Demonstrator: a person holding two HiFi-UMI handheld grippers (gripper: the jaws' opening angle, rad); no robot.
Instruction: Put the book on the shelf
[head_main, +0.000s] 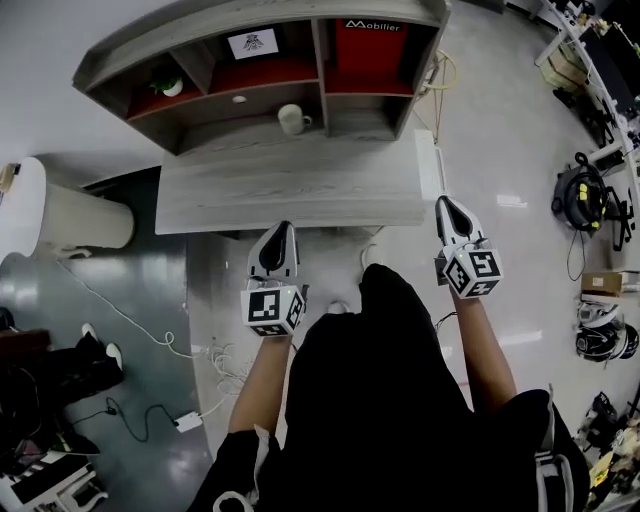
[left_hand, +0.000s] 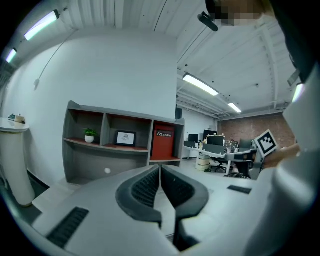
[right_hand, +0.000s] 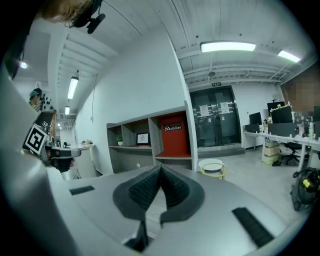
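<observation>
The red book (head_main: 372, 55) stands upright in the right compartment of the grey shelf unit (head_main: 200, 30), with white print on its cover. It also shows as the red book (left_hand: 162, 144) in the left gripper view and as the red book (right_hand: 173, 140) in the right gripper view. My left gripper (head_main: 278, 228) hangs at the near edge of the grey desk top (head_main: 290, 185), jaws shut and empty. My right gripper (head_main: 447, 203) is off the desk's right corner, also shut on nothing. Both are well short of the shelf.
A white mug (head_main: 292, 119) sits under the shelf's middle divider. A small plant (head_main: 168, 86) and a framed picture (head_main: 252, 44) fill the other compartments. A white round stand (head_main: 70, 215) is at the left, cables (head_main: 180, 400) lie on the floor, and a vacuum cleaner (head_main: 585, 190) is at the right.
</observation>
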